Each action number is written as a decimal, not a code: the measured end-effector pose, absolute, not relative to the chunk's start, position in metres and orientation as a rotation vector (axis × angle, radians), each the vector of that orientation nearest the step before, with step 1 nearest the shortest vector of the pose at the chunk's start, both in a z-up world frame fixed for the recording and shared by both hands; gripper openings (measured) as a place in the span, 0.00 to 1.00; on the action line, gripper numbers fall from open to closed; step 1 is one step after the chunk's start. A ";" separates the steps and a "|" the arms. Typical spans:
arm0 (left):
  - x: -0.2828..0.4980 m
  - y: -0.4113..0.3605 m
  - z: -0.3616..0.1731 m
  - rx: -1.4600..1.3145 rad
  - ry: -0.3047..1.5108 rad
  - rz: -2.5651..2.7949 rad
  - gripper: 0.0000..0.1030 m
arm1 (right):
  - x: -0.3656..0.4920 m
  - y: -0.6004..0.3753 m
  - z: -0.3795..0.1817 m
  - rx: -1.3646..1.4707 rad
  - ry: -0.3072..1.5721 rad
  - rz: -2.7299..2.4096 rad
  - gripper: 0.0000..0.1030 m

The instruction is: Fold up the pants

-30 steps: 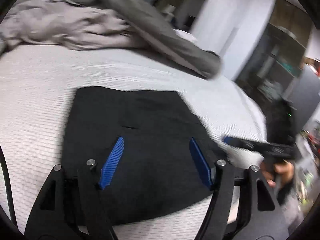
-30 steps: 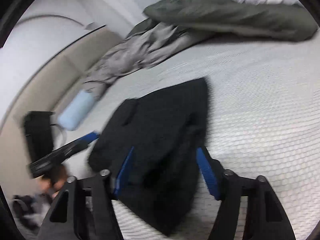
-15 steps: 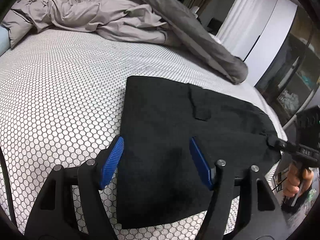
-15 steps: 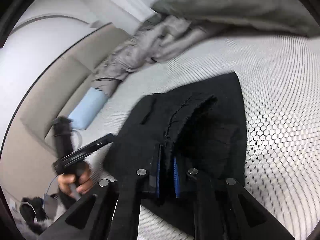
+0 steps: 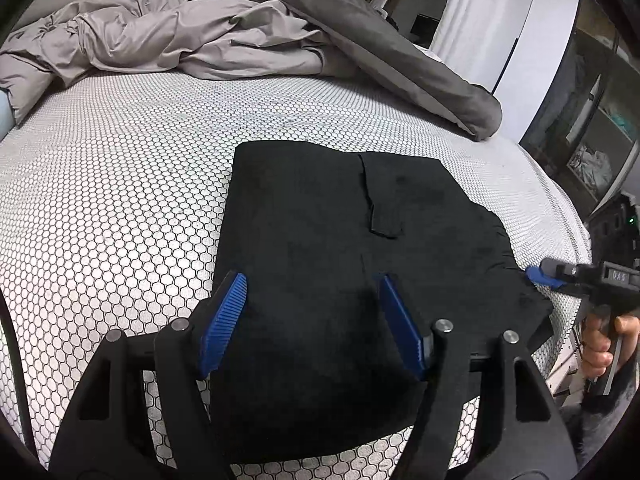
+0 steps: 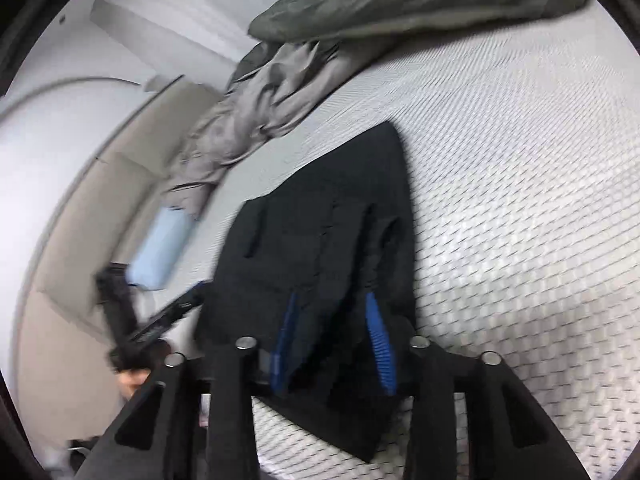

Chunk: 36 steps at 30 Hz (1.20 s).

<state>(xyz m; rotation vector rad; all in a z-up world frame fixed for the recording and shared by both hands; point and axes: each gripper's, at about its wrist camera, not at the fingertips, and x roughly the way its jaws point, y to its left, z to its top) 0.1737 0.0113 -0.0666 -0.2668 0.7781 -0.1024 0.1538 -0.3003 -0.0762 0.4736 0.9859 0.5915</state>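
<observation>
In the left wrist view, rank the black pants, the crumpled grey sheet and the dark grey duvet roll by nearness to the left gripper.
1. Black pants, right under the left gripper.
2. Dark grey duvet roll, far right.
3. Crumpled grey sheet, far left. The last two are close to call.

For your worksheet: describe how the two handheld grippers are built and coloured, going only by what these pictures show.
Both the left gripper and the right gripper have matte black frames with triangular cut-outs and round silver pins at the joints. Their fingers carry ribbed blue pads. A thin black cable runs along the left view's edge. The right gripper's body bears small, unreadable pale lettering.
</observation>
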 end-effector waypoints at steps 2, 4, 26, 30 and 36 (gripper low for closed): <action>0.176 0.011 -0.068 -0.265 0.781 -0.104 0.64 | 0.156 -0.298 -0.087 0.510 1.036 0.623 0.42; 0.172 0.010 -0.068 -0.261 0.782 -0.104 0.64 | 0.164 -0.288 -0.089 0.508 1.051 0.614 0.42; 0.174 -0.006 -0.073 -0.208 0.796 -0.119 0.64 | 0.171 -0.279 -0.088 0.568 1.094 0.691 0.47; 0.174 -0.006 -0.073 -0.210 0.797 -0.121 0.65 | 0.176 -0.270 -0.099 0.586 1.100 0.710 0.46; 0.168 0.006 -0.065 -0.278 0.774 -0.143 0.65 | 0.166 -0.260 -0.074 0.501 1.018 0.712 0.16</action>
